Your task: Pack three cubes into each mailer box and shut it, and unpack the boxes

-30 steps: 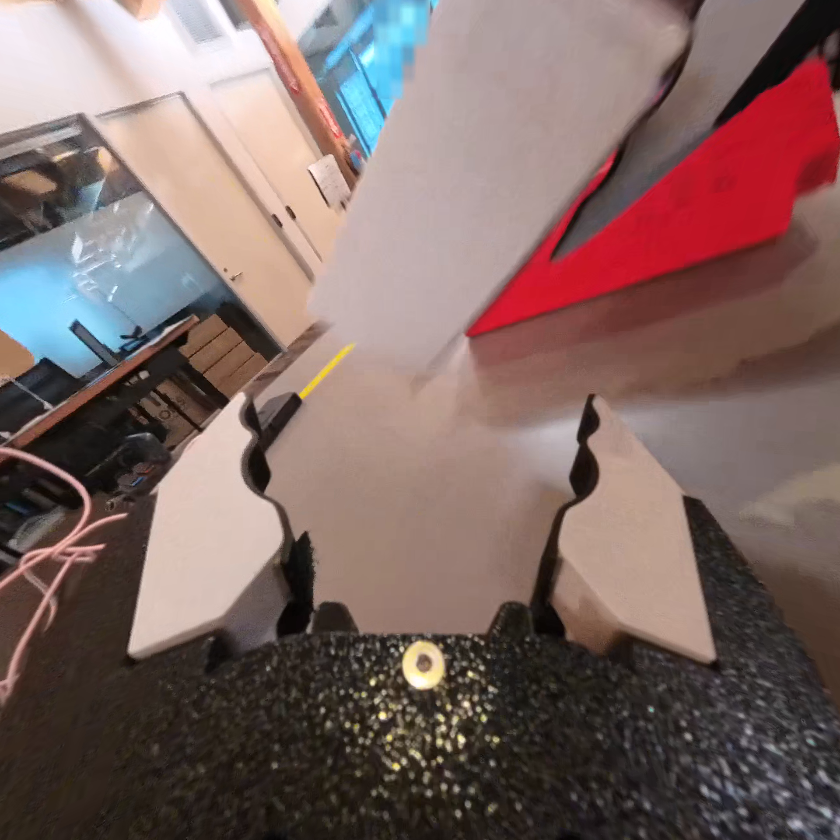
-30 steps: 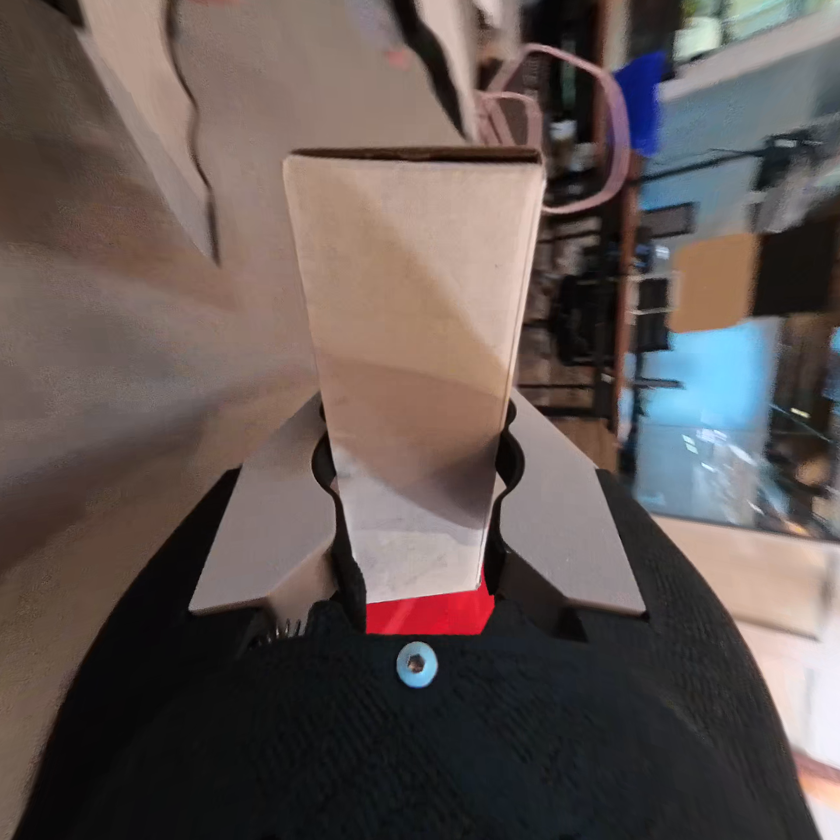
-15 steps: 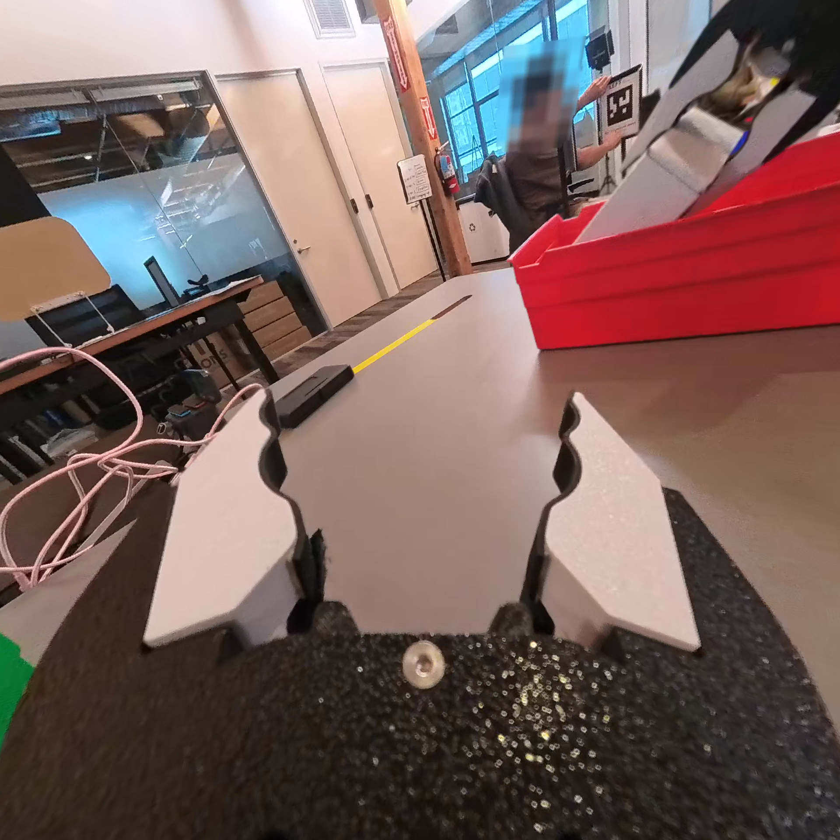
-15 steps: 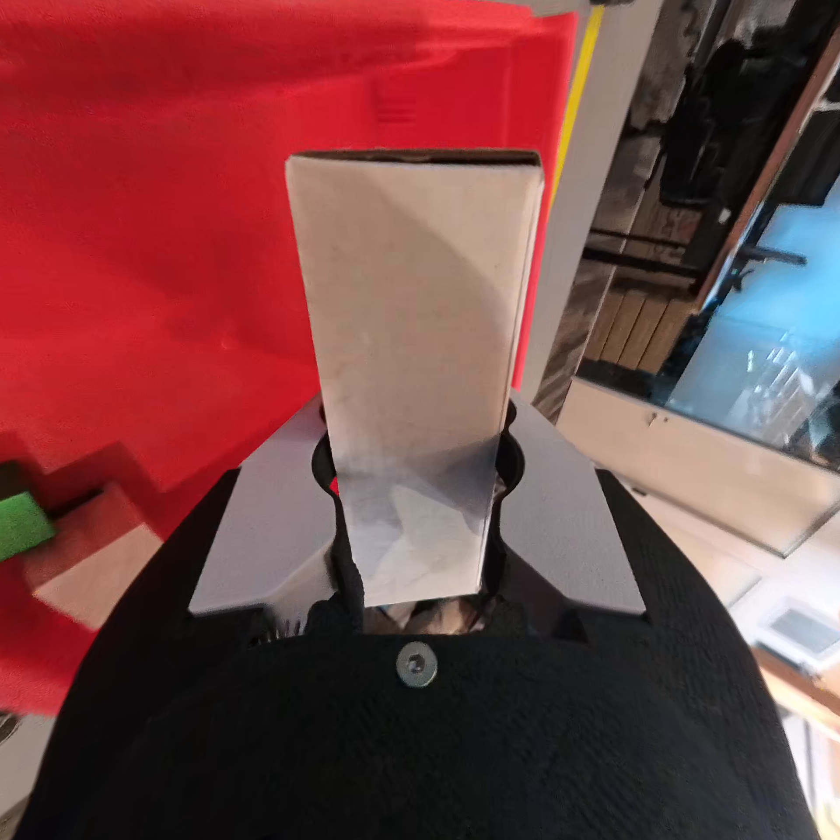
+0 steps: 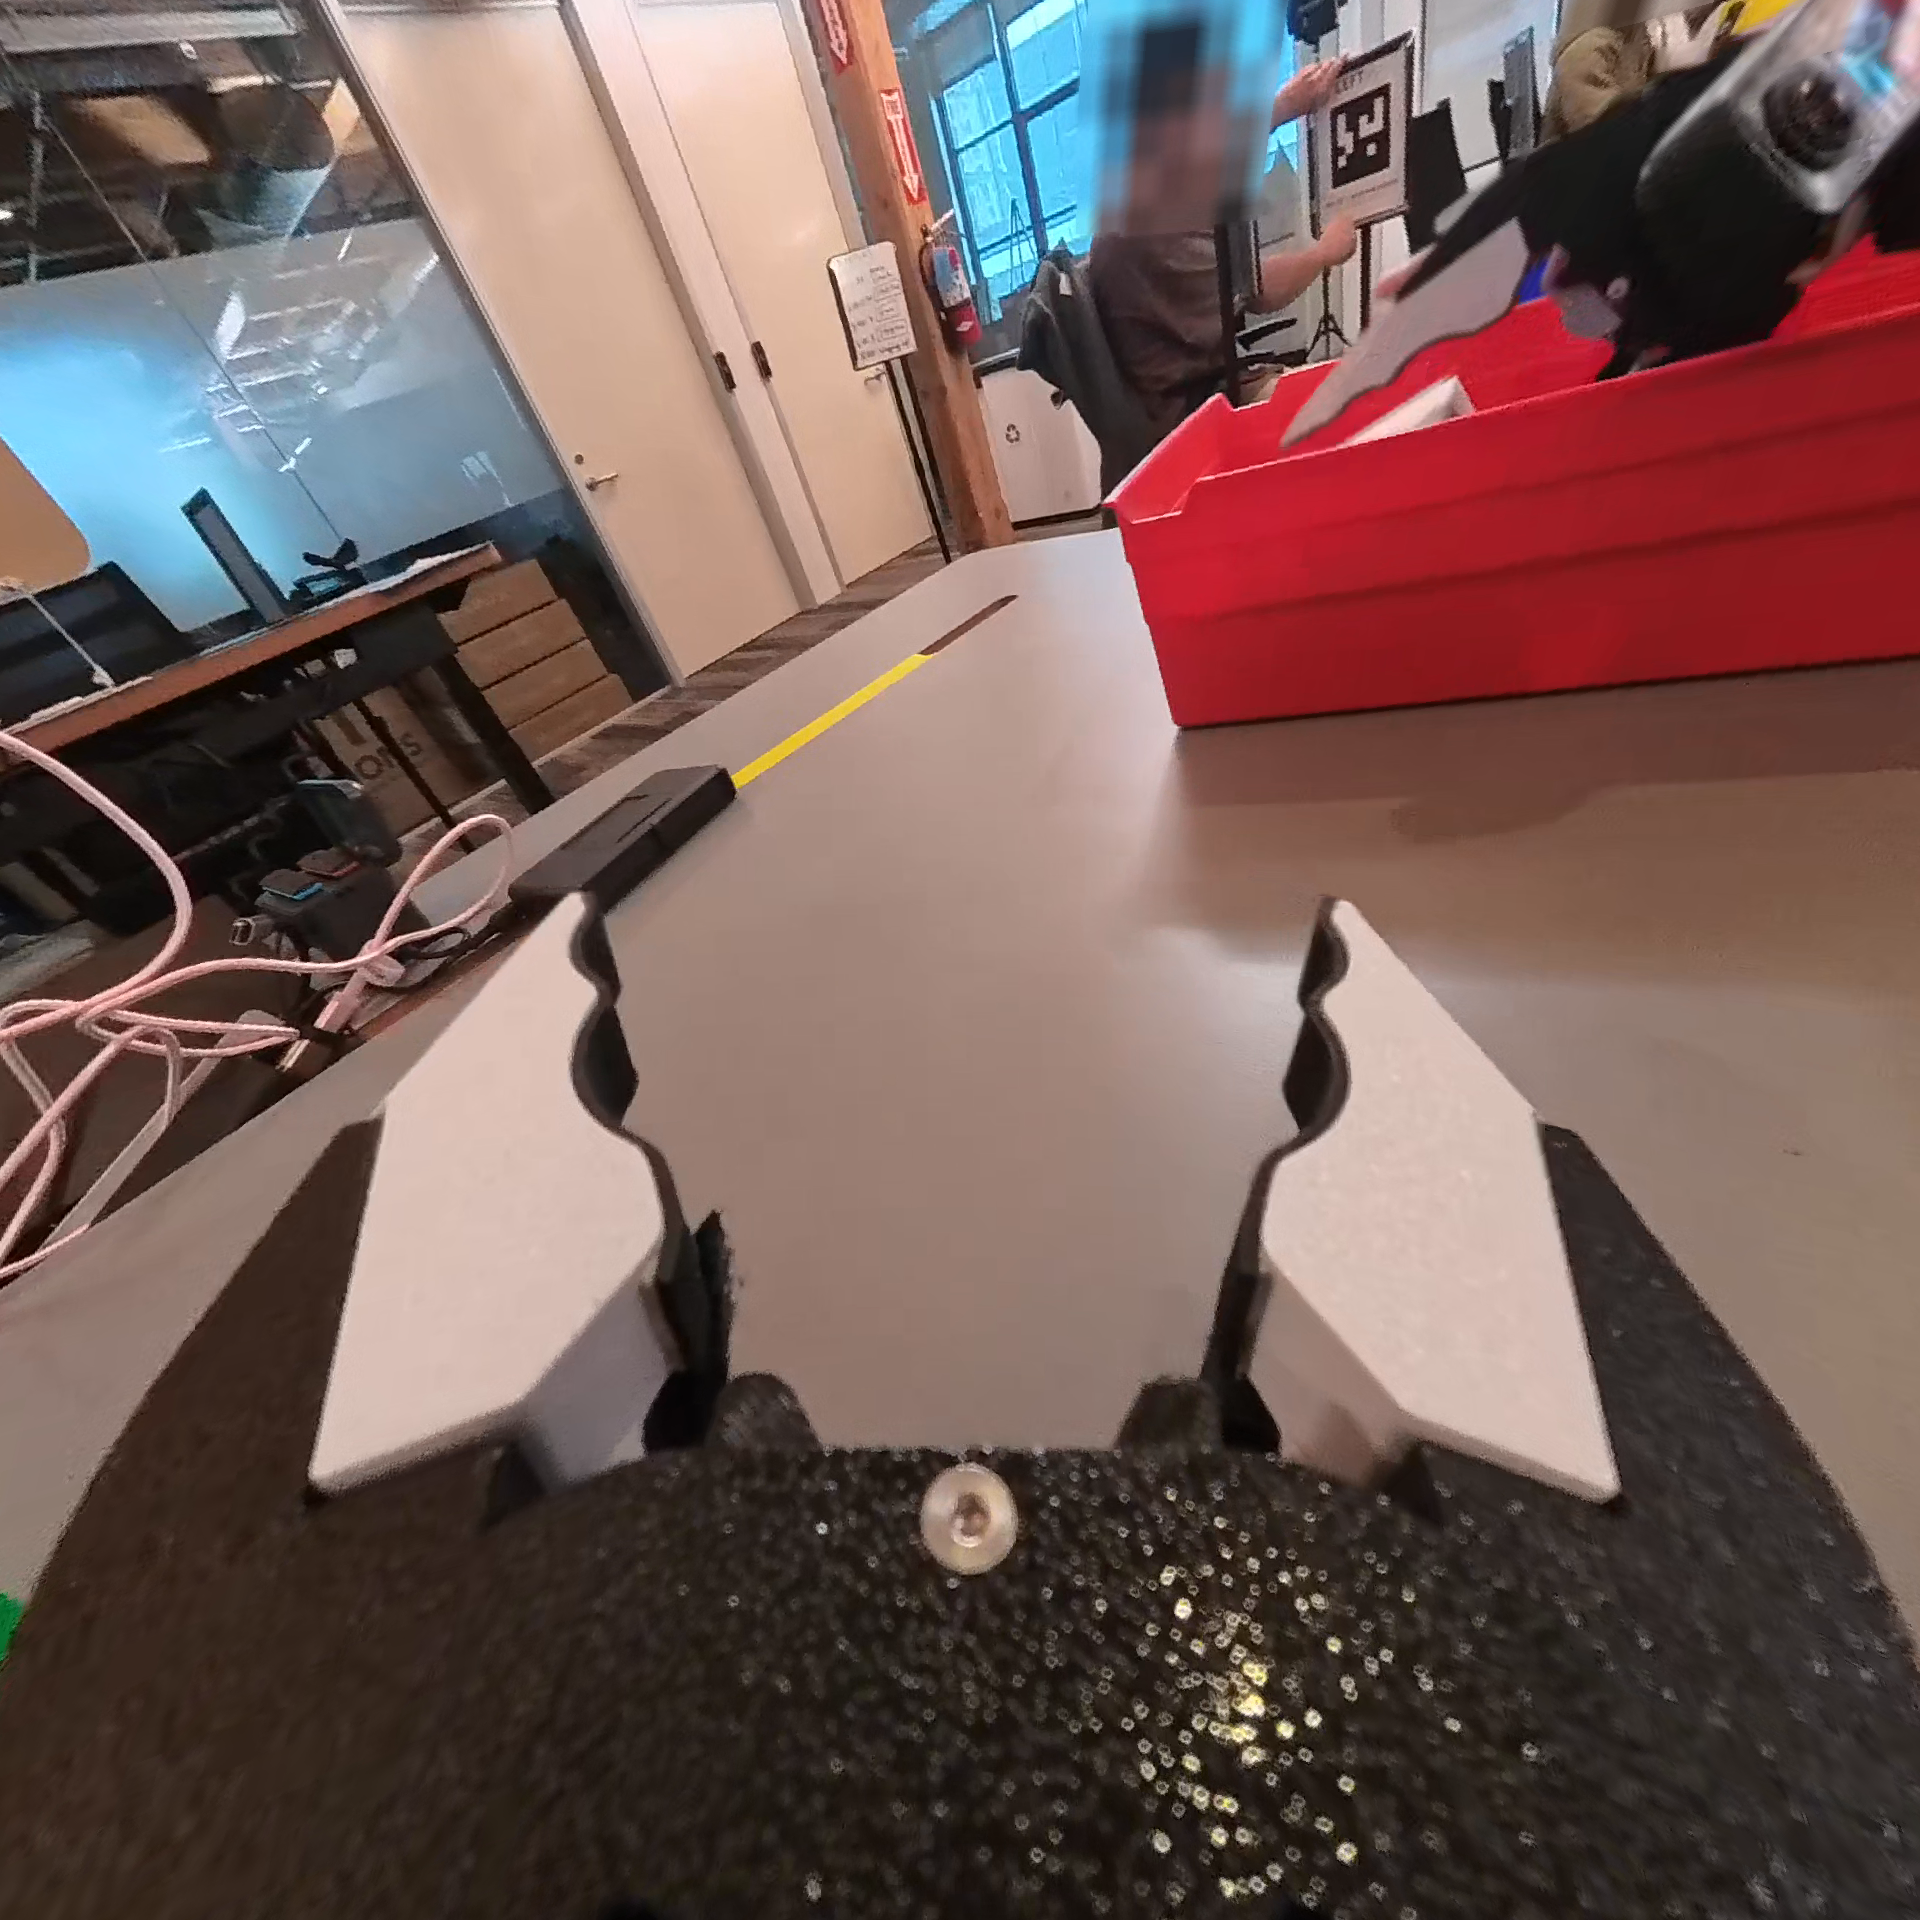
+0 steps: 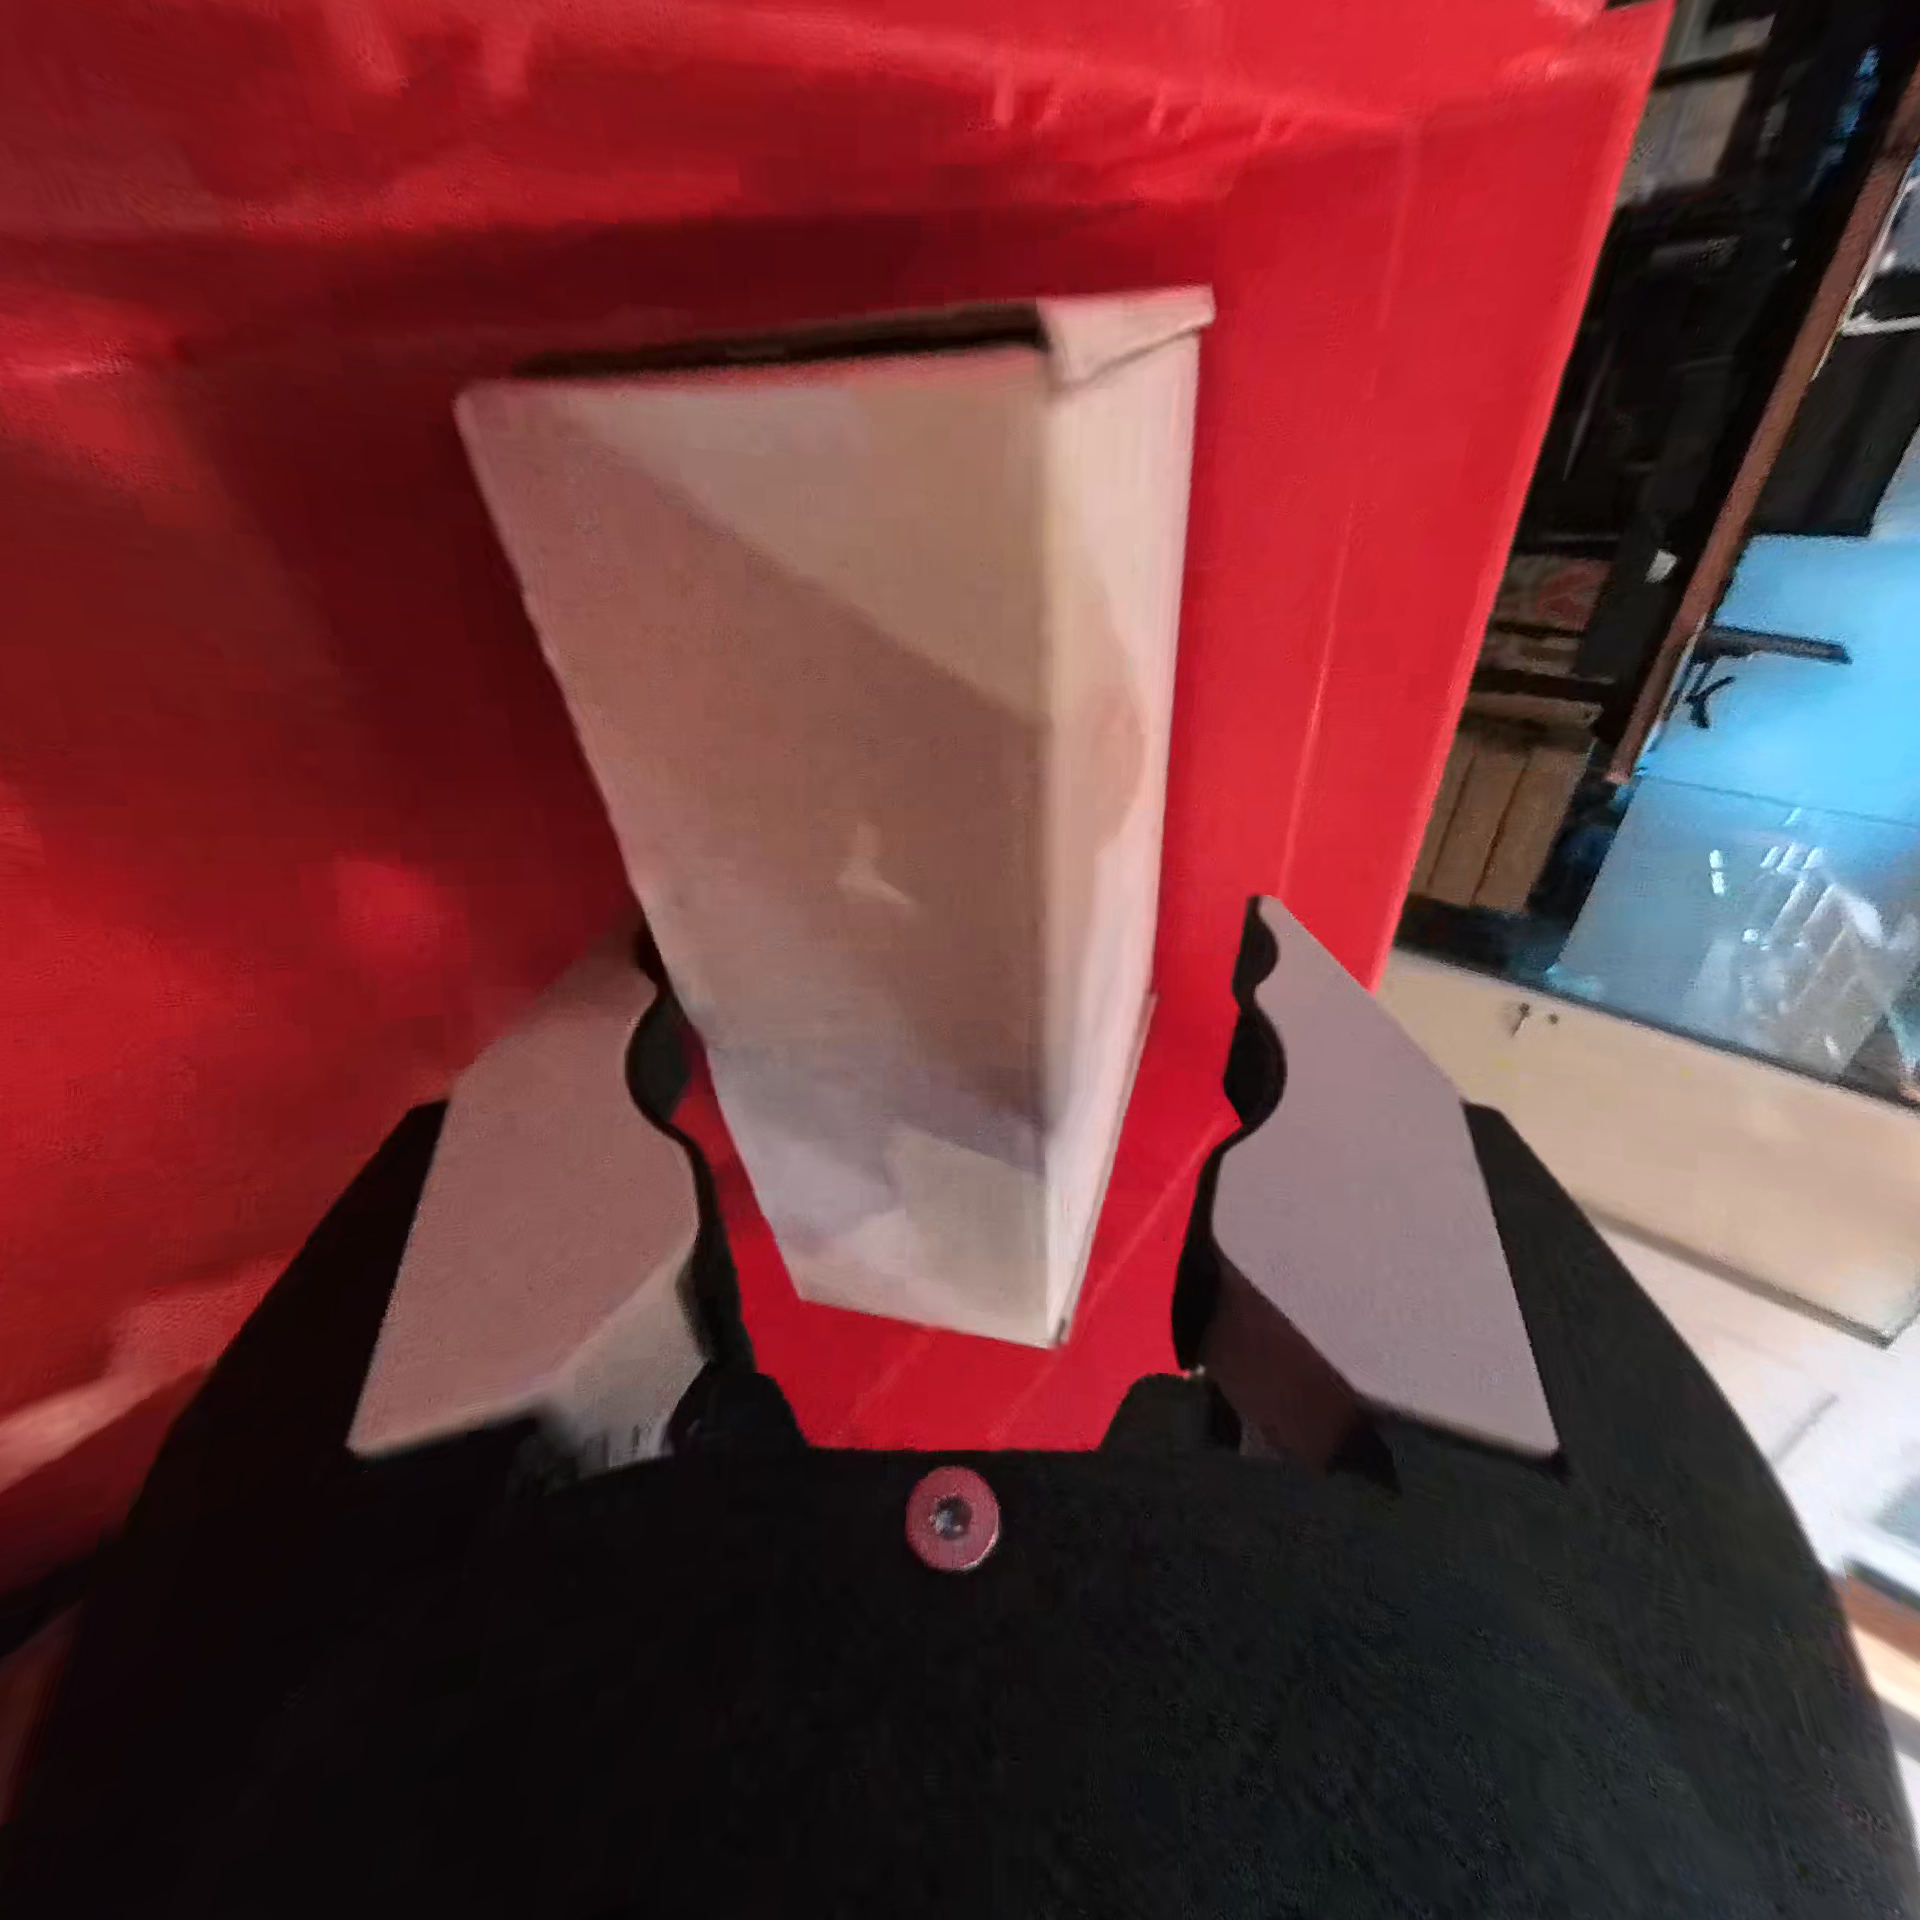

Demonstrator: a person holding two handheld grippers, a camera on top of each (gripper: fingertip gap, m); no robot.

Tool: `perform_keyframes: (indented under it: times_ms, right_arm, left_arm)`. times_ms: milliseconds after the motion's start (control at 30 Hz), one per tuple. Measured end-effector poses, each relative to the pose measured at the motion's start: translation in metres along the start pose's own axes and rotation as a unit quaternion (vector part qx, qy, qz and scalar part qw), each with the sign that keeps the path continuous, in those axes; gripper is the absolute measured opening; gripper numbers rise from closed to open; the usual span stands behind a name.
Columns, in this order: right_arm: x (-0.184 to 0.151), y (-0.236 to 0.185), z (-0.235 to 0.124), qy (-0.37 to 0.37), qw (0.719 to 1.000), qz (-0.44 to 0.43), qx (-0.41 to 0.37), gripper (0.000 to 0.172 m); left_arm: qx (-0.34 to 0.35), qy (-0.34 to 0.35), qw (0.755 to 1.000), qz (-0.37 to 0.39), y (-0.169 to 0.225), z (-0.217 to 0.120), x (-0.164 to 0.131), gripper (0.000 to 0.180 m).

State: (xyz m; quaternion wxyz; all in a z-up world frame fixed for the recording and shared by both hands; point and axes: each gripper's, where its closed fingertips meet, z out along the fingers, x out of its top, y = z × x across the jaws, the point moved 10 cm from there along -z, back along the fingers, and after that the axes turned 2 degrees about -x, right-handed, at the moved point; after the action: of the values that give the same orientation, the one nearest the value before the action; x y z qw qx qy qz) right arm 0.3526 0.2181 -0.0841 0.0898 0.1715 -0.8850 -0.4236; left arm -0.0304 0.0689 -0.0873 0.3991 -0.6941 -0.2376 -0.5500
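Red bin [image 6: 312,520], beige mailer box [image 6: 831,727].

Left gripper [image 5: 956,925]: low and level, pointing forward; jaws spread wide, nothing between the pads.
Left fingers [image 5: 499,1195]: pale, scalloped inner edges, set on a black speckled body.
Right gripper [image 6: 951,935]: jaws parted; visible gap on the right-hand pad side.
Right fingers [image 6: 1382,1174]: pale, on a black body.
Right gripper, far view [image 5: 1455,312]: raised, angled downward.

Left claw [image 5: 956,1039]: black speckled, glittering body, 1 silver hex screw [image 5: 968,1518], 2 pale grey angular fingers [image 5: 499,1226] with wavy black inner pads. Right claw [image 6: 951,1039]: matte black body, 1 reddish-tinted screw [image 6: 951,1518], matching grey fingers [image 6: 1371,1195]
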Motion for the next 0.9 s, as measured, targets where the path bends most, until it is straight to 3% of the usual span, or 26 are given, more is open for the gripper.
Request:
perform_keyframes:
  times_ms: [67, 200, 267, 367, 467, 533, 633, 767, 833, 900]
  right_arm:
    - [0.000, 0.002, -0.010, -0.023, 0.999, 0.032, 0.017, 0.120]
    - [-0.003, 0.013, -0.052, -0.093, 0.989, 0.116, -0.014, 0.125]
    - [0.012, 0.021, -0.083, -0.090, 0.978, 0.175, -0.068, 0.124]
    - [0.065, 0.032, -0.126, 0.059, 0.955, 0.229, -0.180, 0.104]
    - [0.136, 0.034, -0.141, 0.265, 0.901, 0.282, -0.199, 0.092]
    - [0.181, 0.032, -0.128, 0.363, 0.862, 0.304, -0.182, 0.088]
    - [0.227, 0.029, -0.089, 0.432, 0.810, 0.340, -0.205, 0.087]
    - [0.244, 0.032, -0.041, 0.481, 0.712, 0.425, -0.283, 0.081]
    - [0.244, 0.032, -0.022, 0.469, 0.695, 0.449, -0.310, 0.082]
    - [0.243, 0.028, -0.007, 0.468, 0.695, 0.450, -0.309, 0.085]
  left_arm:
    - [-0.001, -0.002, 1.000, -0.006, -0.001, 0.000, 0.000, 0.130]
    - [0.010, 0.005, 1.000, -0.026, -0.005, -0.001, 0.001, 0.130]
    - [0.018, 0.021, 0.999, -0.037, -0.007, -0.003, 0.003, 0.131]
    - [0.036, 0.048, 0.997, -0.051, -0.011, -0.008, 0.006, 0.128]
    - [0.055, 0.061, 0.995, -0.057, -0.015, -0.011, 0.005, 0.126]
    - [0.071, 0.072, 0.993, -0.053, -0.018, -0.013, 0.004, 0.124]
    - [0.098, 0.092, 0.990, -0.033, -0.022, -0.017, 0.004, 0.123]
    - [0.132, 0.111, 0.985, -0.004, -0.028, -0.020, 0.002, 0.120]
    - [0.143, 0.116, 0.983, 0.005, -0.030, -0.021, 0.001, 0.118]
    - [0.153, 0.124, 0.981, 0.005, -0.033, -0.021, 0.000, 0.115]
